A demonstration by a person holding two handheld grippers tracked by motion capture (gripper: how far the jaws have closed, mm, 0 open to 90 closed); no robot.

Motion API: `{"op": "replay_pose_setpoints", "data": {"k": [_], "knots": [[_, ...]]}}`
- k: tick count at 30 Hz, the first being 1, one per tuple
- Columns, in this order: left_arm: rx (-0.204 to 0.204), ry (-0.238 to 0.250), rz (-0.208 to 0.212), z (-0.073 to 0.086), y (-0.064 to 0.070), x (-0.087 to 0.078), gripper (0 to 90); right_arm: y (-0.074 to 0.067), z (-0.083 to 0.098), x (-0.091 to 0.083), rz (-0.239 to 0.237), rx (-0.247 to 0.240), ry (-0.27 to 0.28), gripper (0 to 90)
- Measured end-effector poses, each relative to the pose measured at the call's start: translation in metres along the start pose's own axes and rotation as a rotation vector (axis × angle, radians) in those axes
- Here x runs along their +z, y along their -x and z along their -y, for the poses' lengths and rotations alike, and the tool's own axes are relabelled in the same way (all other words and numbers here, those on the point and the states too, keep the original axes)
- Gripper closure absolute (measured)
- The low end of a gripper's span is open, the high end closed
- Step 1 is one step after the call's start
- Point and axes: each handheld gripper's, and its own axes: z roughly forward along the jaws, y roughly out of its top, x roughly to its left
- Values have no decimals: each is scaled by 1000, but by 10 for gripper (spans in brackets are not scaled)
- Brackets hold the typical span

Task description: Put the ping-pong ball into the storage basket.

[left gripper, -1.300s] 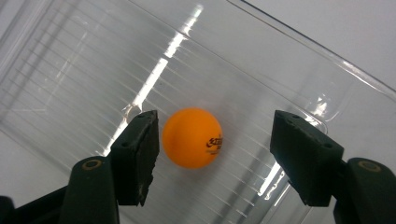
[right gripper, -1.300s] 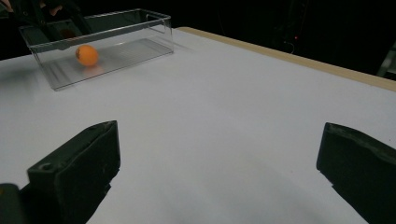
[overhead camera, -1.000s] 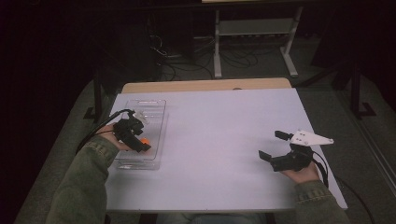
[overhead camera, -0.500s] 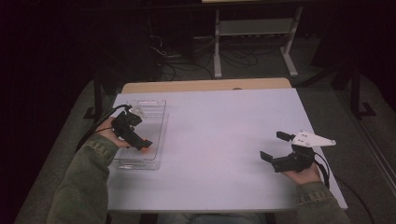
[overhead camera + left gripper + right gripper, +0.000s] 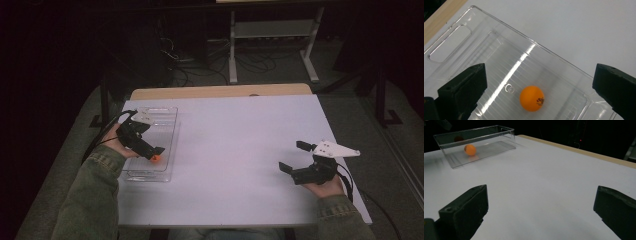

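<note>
An orange ball (image 5: 532, 98) lies loose on the floor of a clear plastic bin (image 5: 536, 42). My left gripper (image 5: 540, 71) hovers above it, pointing down into the bin; its jaws have just been opening and now stand wide apart, with the ball below and between them, untouched. In the high view the left gripper (image 5: 152, 150) is over the bin (image 5: 172, 135) at the table's left, the ball (image 5: 156, 158) glowing by its tip. My right gripper (image 5: 291, 156) rests open near the table's right edge. From the right gripper (image 5: 540, 192) I see the ball (image 5: 470, 149) inside the bin (image 5: 486, 135) far off.
The white tabletop (image 5: 240, 145) stretches bare between the bin and the right hand. A wooden strip (image 5: 220, 92) runs along the far edge. Beyond it, a metal stand (image 5: 272, 40) and cables sit on the dark floor.
The left gripper's jaws have spread and the orange ball has dropped from them onto the bin floor. The left hand shifted slightly. The right hand has stayed put.
</note>
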Motion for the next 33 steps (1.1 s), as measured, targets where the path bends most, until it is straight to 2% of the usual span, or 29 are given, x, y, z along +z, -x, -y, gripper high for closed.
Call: {"op": "replay_pose_setpoints", "data": {"k": [6,15,24,33], "knots": [[-22,54,-4,7,0,-7,0,0,0,0,0,-1,-1,0],[-30,111,-21,14,5,-18,0,0,0,1,0,-2,-4,0],[-41,142,-29,23,8,-23,0,-1,0,1,-1,-4,-7,0],[-74,186,-41,35,10,-27,0,-1,0,1,-3,-4,-7,0]]}}
